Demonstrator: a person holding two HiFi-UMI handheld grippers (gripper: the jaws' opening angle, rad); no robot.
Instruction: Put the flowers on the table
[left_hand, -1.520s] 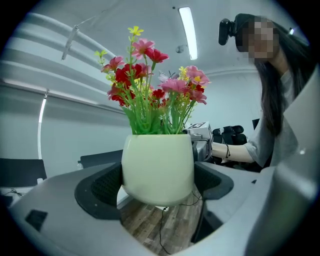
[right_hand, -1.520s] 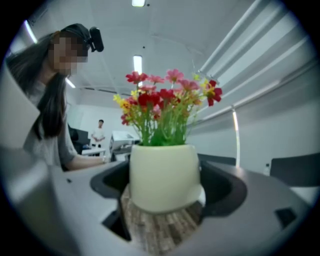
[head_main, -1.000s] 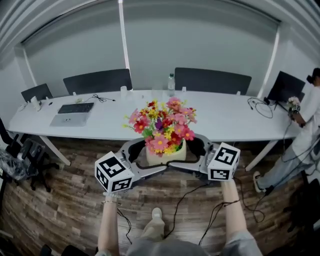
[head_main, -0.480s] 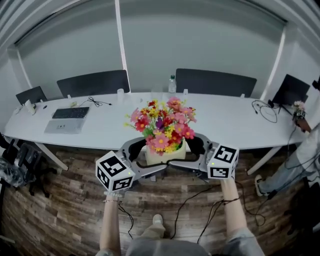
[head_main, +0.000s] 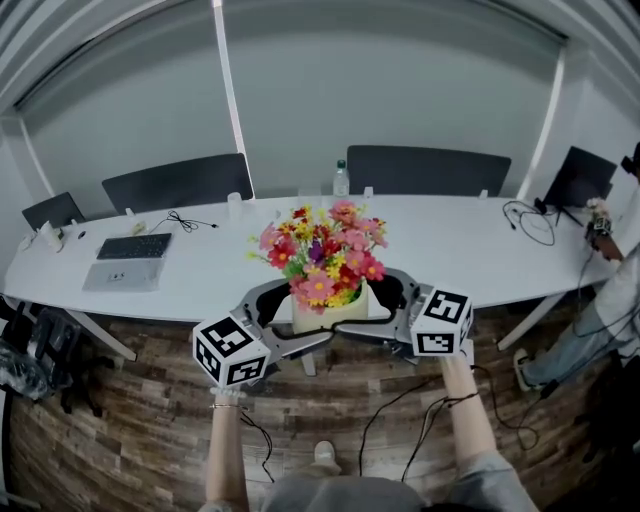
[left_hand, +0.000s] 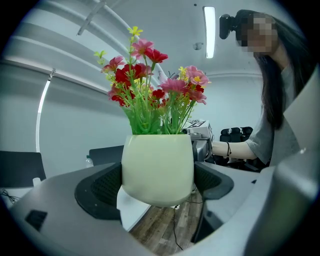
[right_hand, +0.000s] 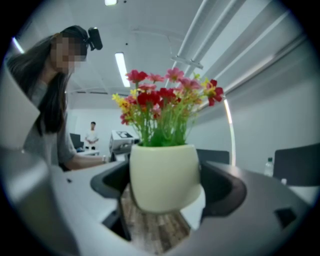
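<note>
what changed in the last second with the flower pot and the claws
The flower pot was carried a little closer to the white table, and the laptop on it now sits lower in the head view. Nothing was grabbed or released: the left claw and right claw stay shut on the pot, which is still held in the air.

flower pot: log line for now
flower pot upright, airborne | left tool shut on it | right tool shut on it | table ahead
</note>
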